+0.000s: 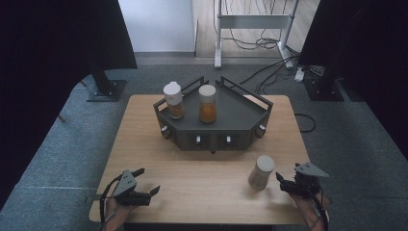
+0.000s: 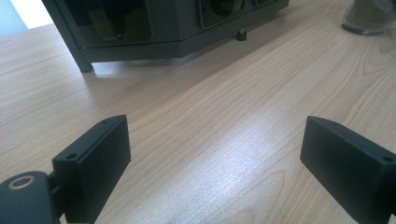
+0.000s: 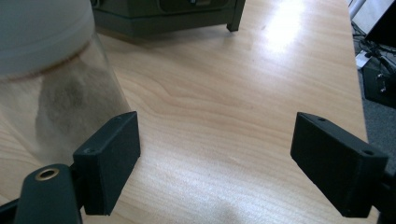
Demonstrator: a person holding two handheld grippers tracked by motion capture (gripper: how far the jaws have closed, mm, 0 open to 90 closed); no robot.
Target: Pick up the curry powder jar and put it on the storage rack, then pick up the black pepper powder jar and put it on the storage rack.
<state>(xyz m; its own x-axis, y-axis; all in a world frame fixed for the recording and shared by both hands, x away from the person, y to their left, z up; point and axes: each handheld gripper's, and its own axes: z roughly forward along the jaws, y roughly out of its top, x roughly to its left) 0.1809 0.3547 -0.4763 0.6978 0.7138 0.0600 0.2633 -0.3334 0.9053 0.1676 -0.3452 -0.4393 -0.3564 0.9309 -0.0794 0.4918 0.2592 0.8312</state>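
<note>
Pale wood-grain table [image 1: 202, 168], dark grey angular rack [image 1: 226, 120] standing at its far middle. Two spice jars stand on the rack's tray: one with a white cap and reddish-brown contents [image 1: 173, 99] at left, one with a beige cap and orange contents [image 1: 207, 103] just right of it.

A third jar, white-capped with dark ground contents [image 1: 261, 172], stands upright on the bare table, near the front right, well apart from the rack.

Right gripper [image 1: 285, 184] sits low at the table's right front edge, just right of that jar, jaws pointing toward it. Jaws parted, nothing between them. In the right gripper view the jar [image 3: 56, 79] looms at the left, outside the gap, close against the outer side of the left-hand jaw; contact cannot be told. Bare table shows between the two jaws.

Left gripper [image 1: 150, 187] rests at the table's left front, jaws spread wide over bare wood, holding nothing. Its own view looks toward the rack's base [image 2: 154, 42], with the third jar's bottom [image 2: 369, 18] at the upper right corner, far from the jaws.
</note>
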